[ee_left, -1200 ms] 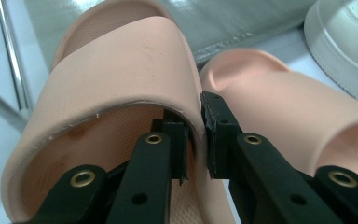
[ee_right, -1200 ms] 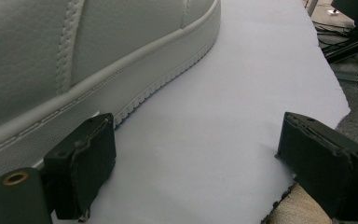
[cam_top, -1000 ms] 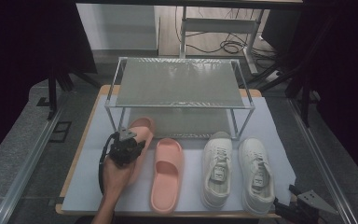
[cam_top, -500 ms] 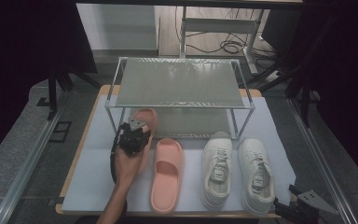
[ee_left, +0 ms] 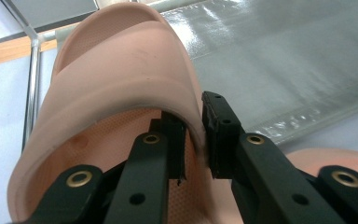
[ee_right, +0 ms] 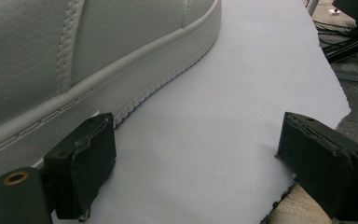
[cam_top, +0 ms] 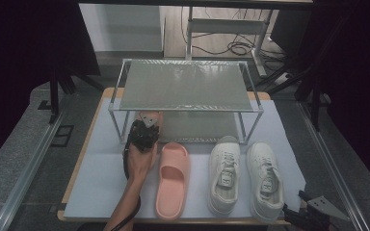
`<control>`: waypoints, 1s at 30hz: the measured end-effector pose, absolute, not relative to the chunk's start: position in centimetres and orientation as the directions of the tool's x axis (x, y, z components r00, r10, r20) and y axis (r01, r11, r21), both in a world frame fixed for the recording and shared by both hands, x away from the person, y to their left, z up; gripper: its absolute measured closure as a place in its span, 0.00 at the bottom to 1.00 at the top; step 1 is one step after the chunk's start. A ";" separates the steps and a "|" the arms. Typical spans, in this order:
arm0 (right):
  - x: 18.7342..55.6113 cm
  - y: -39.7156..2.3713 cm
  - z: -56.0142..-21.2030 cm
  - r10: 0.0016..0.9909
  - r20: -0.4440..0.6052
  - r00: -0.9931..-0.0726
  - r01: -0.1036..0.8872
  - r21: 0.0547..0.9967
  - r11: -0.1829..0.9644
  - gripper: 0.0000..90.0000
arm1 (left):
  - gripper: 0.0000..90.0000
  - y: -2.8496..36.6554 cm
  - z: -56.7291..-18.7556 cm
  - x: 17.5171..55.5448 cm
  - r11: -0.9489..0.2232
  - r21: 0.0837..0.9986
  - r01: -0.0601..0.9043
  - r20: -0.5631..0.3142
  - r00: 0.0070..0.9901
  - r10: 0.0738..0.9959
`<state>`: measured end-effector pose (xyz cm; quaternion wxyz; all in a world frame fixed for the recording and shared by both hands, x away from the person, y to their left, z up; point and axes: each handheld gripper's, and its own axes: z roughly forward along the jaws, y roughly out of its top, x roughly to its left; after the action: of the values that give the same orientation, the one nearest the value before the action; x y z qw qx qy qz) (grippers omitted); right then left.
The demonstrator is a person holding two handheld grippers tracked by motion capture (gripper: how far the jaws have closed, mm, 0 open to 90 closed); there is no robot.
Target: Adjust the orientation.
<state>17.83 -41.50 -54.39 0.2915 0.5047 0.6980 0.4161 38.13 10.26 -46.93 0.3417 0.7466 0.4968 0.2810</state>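
Left of centre in the high view, we clamp our left gripper (cam_top: 147,126) on the pink slide's (ee_left: 121,84) strap, toe pointing up-frame under the rack (cam_top: 188,86).

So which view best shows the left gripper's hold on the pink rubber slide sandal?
The left gripper view: the left gripper pinches the pink rubber slide sandal's strap edge. The high view shows it mostly behind the hand.
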 end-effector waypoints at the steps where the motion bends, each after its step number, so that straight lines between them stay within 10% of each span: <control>1: 17.8 -41.5 -54.4 0.947 0.014 -0.320 0.463 0.875 0.143 0.13 | 0.87 10.2 -47.0 38.2 -0.276 0.789 0.549 0.085 0.348 0.934; 22: 17.8 -41.5 -54.4 0.947 0.014 -0.321 0.463 0.874 0.144 0.13 | 0.76 10.4 -47.5 40.3 -0.443 0.722 0.531 0.253 0.393 0.884; 30: 17.8 -41.5 -54.4 0.947 0.013 -0.321 0.462 0.875 0.145 0.13 | 0.66 10.2 -46.9 38.7 -0.370 0.748 0.551 0.184 0.364 0.913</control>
<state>17.84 -41.50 -54.39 0.2916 0.5045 0.6982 0.4159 38.67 10.20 -46.86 0.2983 0.7700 0.4754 0.3036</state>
